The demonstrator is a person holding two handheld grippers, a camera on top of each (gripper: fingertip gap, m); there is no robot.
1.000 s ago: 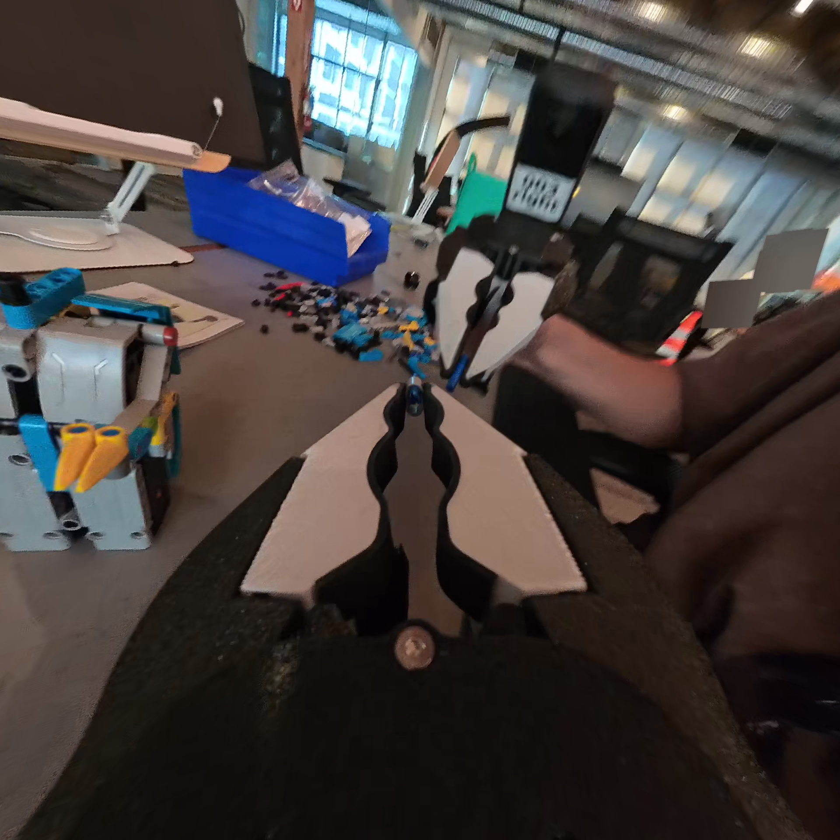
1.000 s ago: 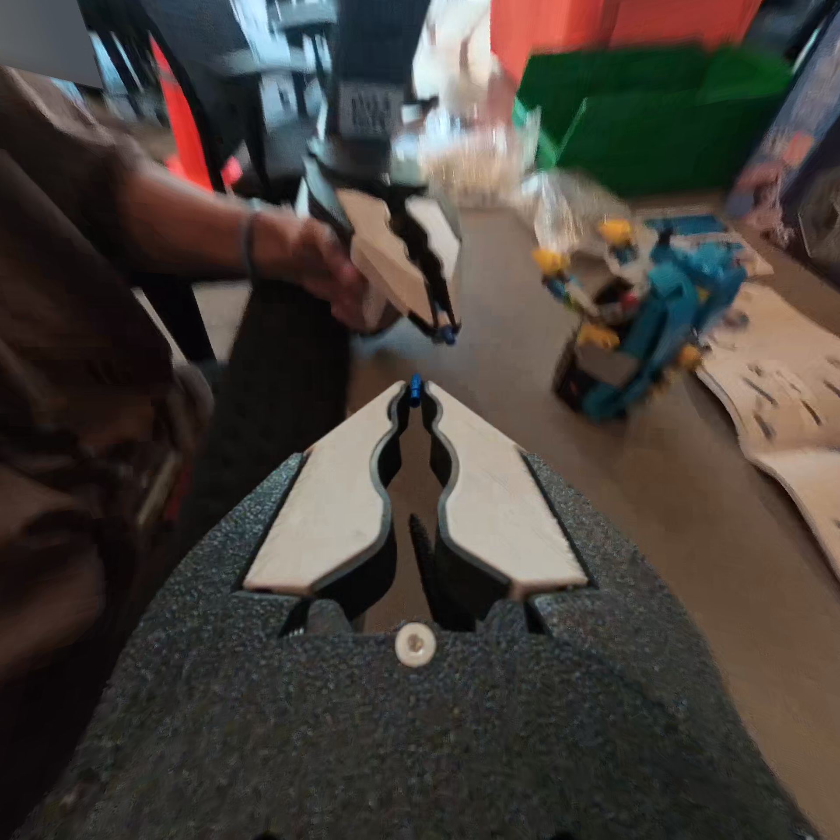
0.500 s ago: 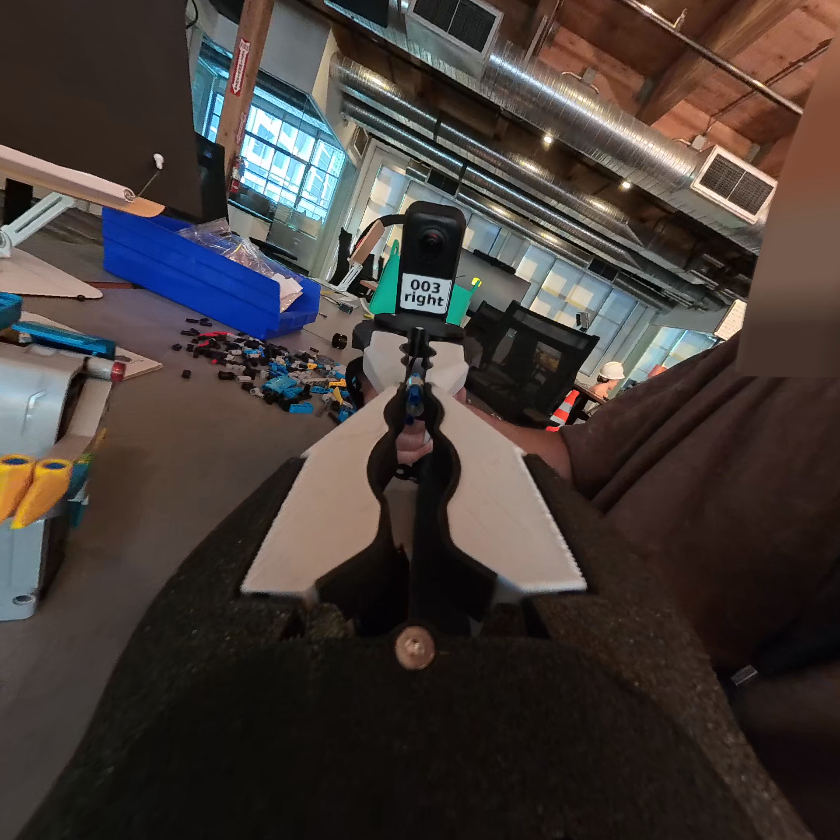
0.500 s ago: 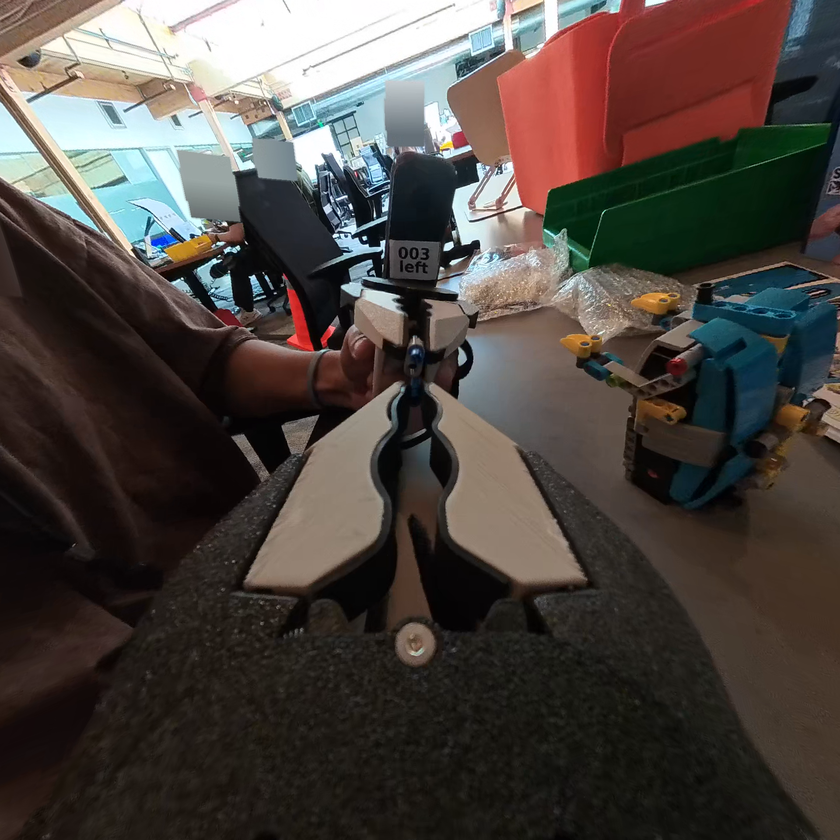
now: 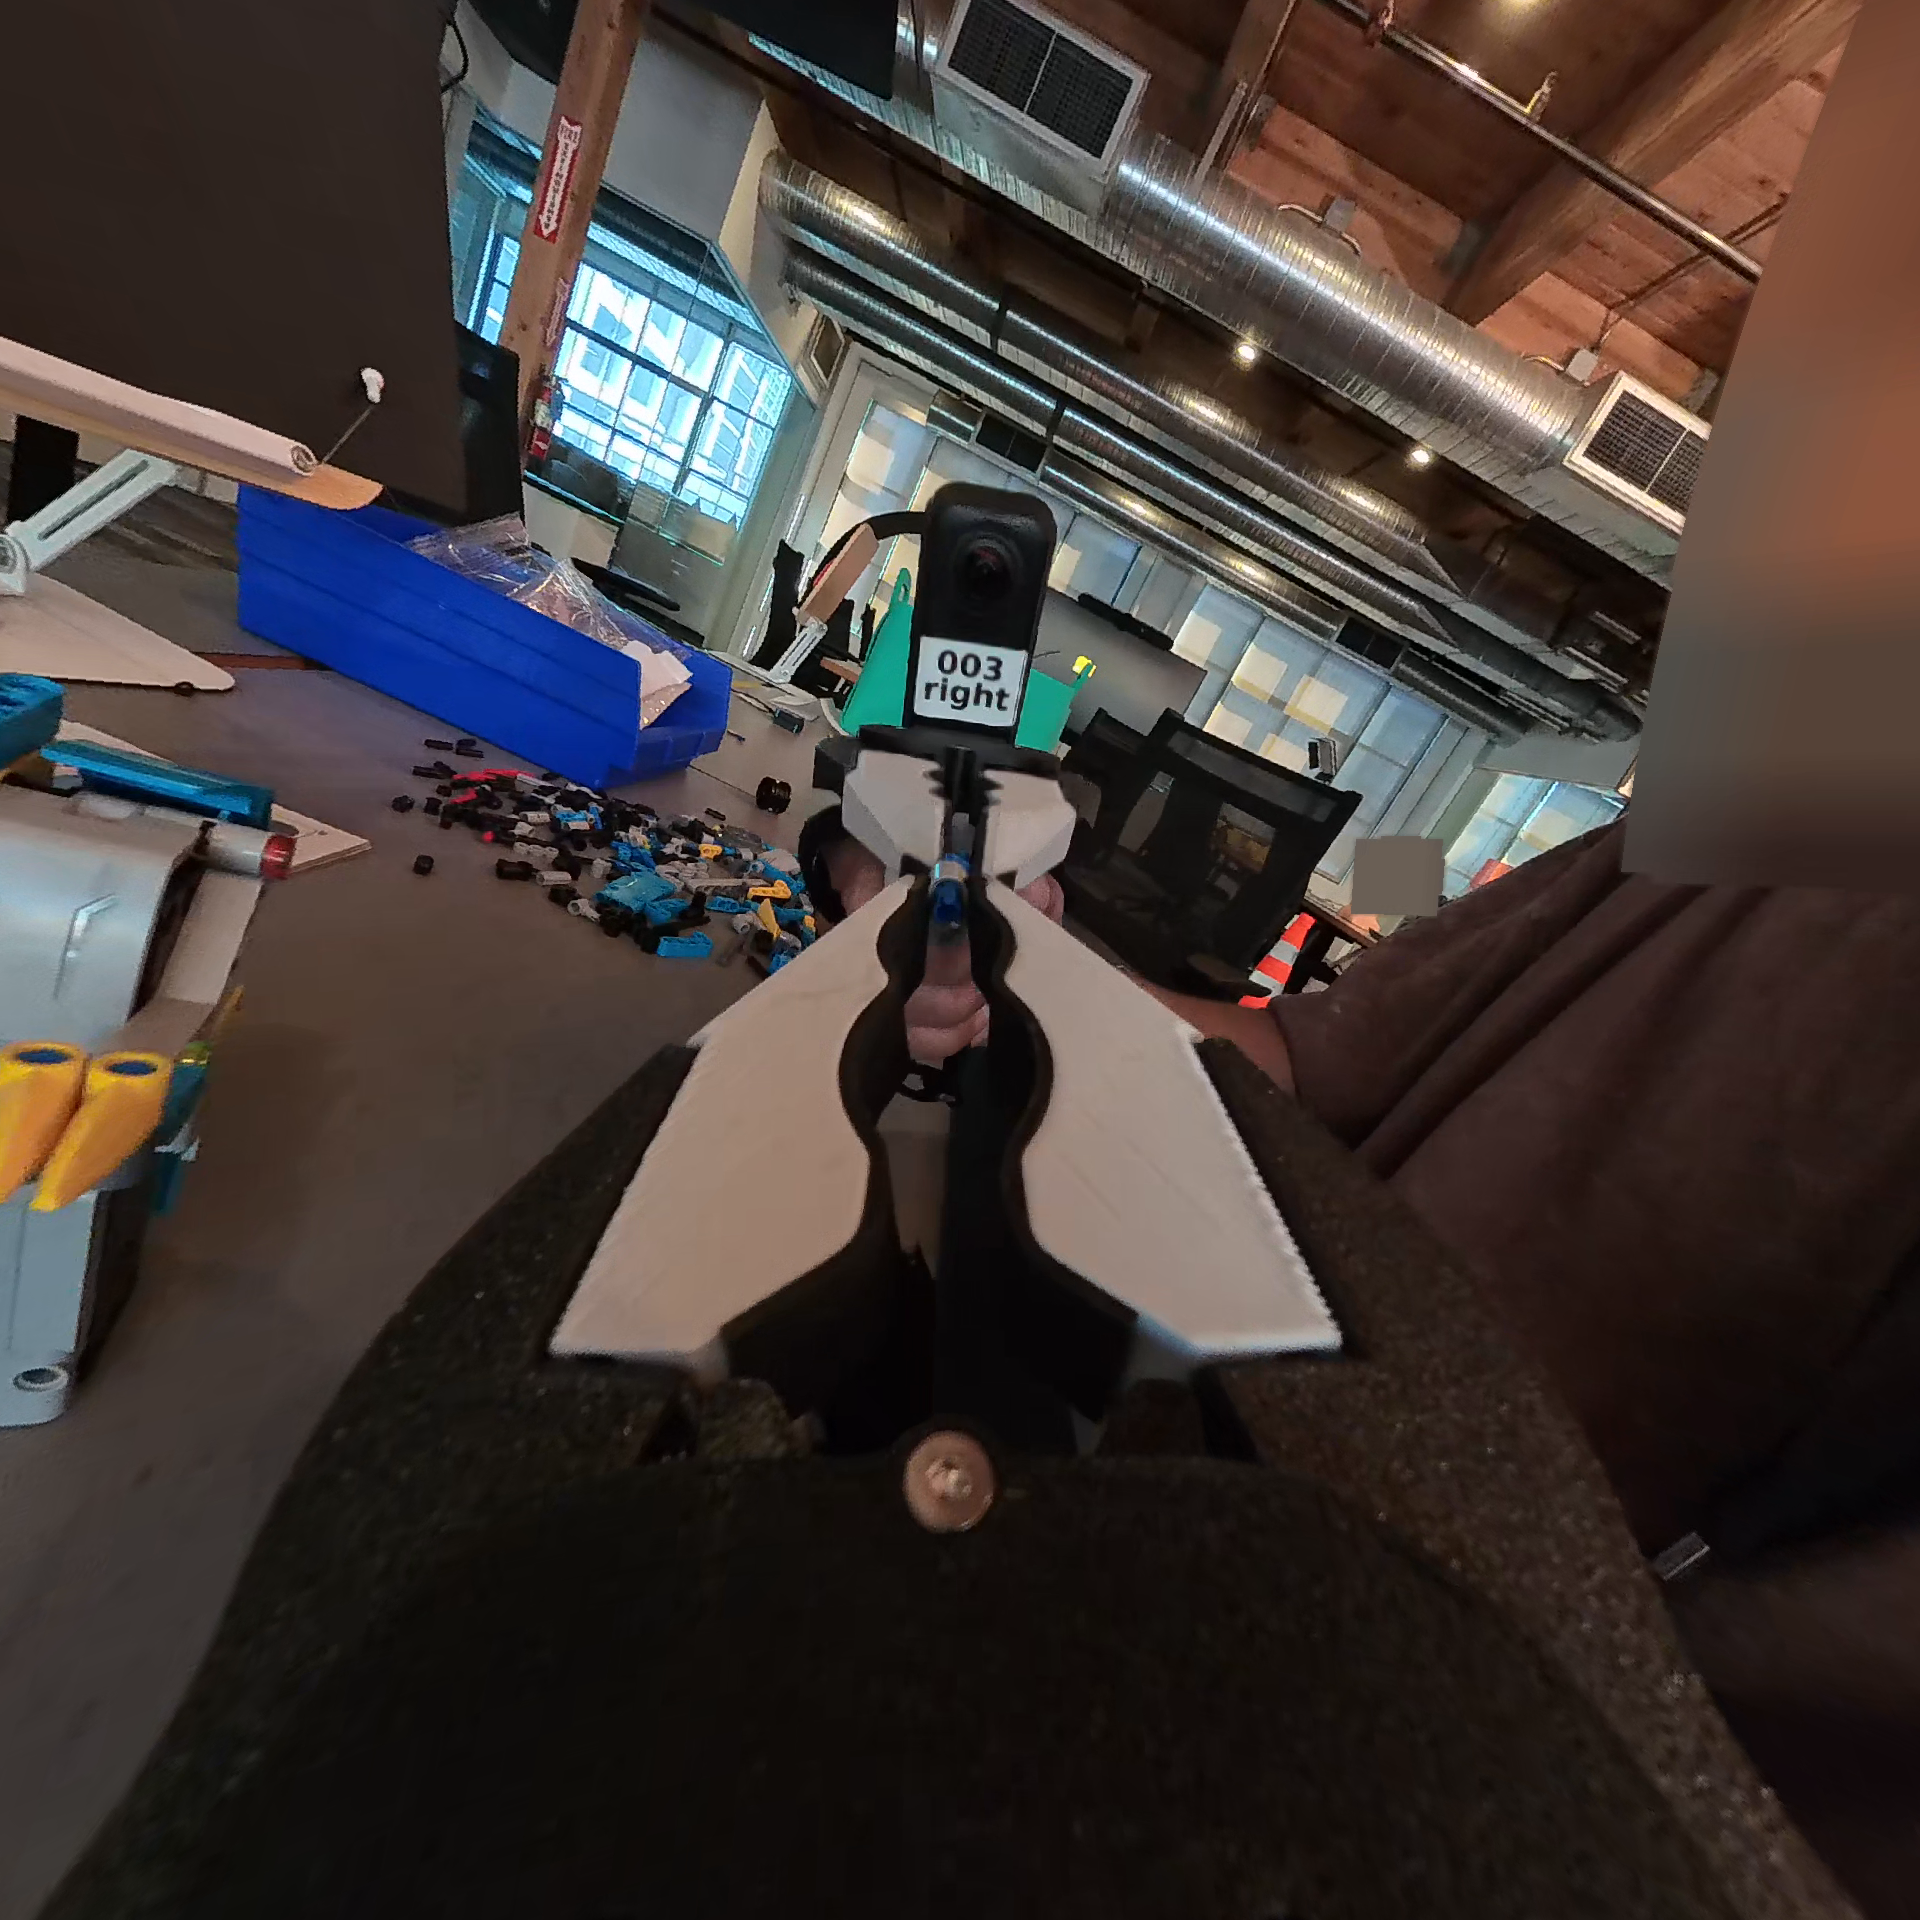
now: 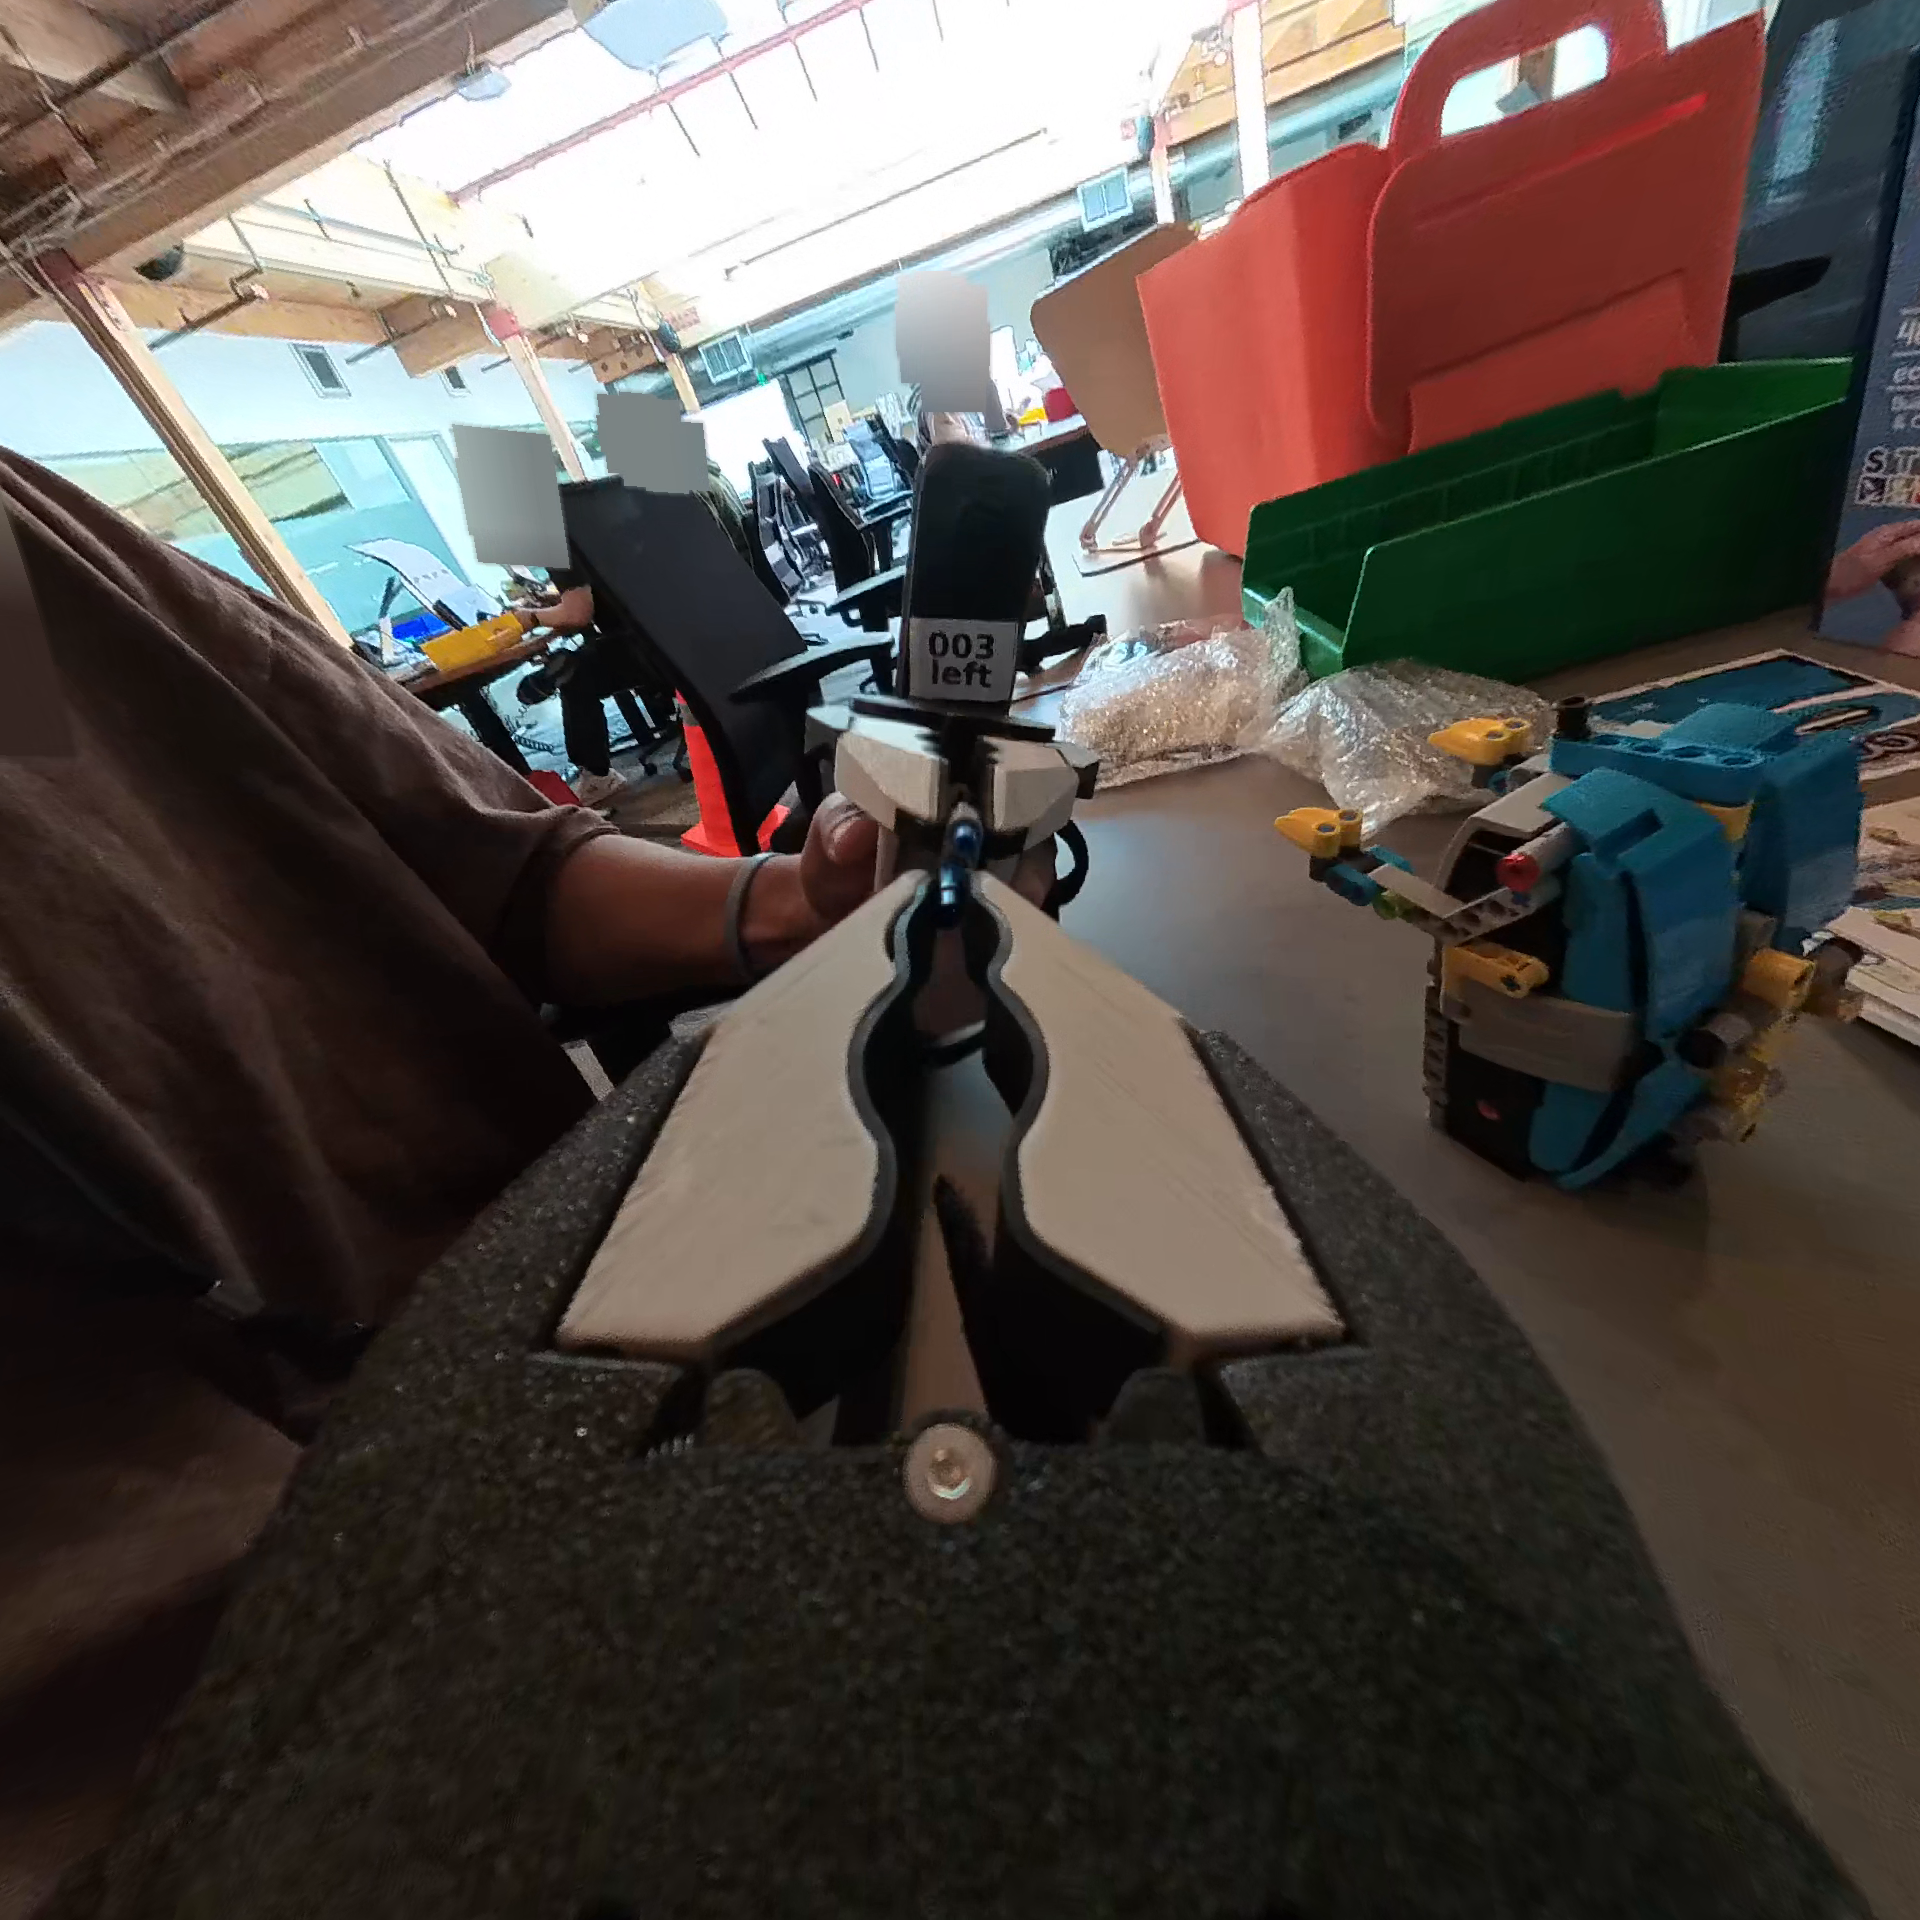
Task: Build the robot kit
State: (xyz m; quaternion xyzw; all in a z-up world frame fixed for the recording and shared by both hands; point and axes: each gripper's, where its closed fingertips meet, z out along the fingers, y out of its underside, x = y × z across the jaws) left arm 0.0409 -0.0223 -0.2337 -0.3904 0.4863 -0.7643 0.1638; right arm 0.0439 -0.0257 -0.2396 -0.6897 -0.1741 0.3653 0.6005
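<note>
Each tool (image 5: 948,902) has white, wedge-shaped fingers (image 5: 758,1164) with black edging. A black foam body carries a silver screw (image 5: 945,1493). The person wears a brown short sleeve (image 6: 312,831).

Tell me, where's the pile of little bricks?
In the left wrist view, the brick pile lies loose on the grey table, left of the gripper tips and just in front of the blue bin.

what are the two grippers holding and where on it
Each is shut on a small blue pin, pinched at the fingertips: the left gripper holds one, the right gripper another, tip to tip above the table.
</note>
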